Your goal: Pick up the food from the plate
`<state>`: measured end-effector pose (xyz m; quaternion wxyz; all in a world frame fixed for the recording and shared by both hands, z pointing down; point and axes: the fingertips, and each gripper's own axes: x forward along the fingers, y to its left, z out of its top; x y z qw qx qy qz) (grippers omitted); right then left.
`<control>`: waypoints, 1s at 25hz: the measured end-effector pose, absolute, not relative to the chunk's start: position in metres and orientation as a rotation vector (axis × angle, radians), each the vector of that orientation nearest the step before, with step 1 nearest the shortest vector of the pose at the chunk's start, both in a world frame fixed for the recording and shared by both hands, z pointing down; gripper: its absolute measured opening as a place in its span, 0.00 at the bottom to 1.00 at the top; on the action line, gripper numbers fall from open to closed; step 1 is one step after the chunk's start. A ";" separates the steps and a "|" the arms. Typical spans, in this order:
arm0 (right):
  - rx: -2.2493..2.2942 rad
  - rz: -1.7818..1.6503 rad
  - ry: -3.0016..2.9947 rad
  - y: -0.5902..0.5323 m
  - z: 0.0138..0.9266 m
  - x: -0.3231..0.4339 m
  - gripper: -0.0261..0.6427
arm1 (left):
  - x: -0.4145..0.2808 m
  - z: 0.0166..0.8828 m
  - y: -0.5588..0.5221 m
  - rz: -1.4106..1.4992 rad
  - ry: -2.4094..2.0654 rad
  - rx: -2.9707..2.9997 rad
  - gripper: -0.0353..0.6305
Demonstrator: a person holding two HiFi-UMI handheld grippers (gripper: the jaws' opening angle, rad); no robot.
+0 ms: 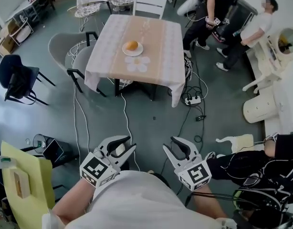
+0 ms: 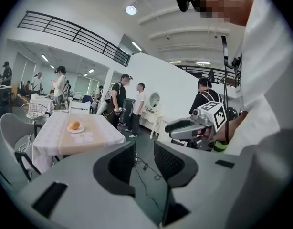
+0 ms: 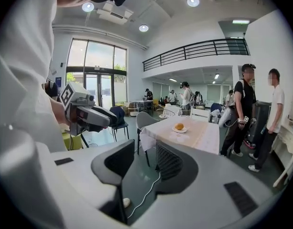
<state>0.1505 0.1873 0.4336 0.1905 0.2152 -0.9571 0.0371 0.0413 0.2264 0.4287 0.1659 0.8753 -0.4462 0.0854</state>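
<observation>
A round orange-brown piece of food [image 1: 131, 45] lies on a small white plate [image 1: 138, 51] on the cloth-covered table [image 1: 158, 42], far ahead of me across the floor. My left gripper [image 1: 132, 142] and right gripper [image 1: 168, 143] are held close to my body, well short of the table. Both are open, with nothing between the jaws. In the left gripper view the gripper [image 2: 144, 151] points past the table, and the food [image 2: 74, 125] shows at the left. In the right gripper view the food [image 3: 179, 126] lies beyond the open gripper [image 3: 145, 151].
Grey chairs [image 1: 65, 49] stand at the table's left and a white chair [image 1: 149, 5] at its far side. A black chair [image 1: 17, 78] is further left. Cables and a power strip [image 1: 193, 100] lie on the floor by the table's right. People [image 1: 218, 8] stand at the back right.
</observation>
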 end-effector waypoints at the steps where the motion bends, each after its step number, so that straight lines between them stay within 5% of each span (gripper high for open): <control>1: 0.619 0.092 -2.685 0.176 0.431 0.136 0.25 | 0.026 0.428 0.216 0.244 -1.261 2.502 0.23; 11: 0.727 0.112 -2.646 0.105 0.426 0.050 0.25 | -0.084 0.448 0.127 0.302 -1.238 2.512 0.26; 25: 0.660 0.077 -2.739 -0.071 0.413 0.042 0.25 | -0.120 0.463 -0.068 0.456 -1.469 2.366 0.34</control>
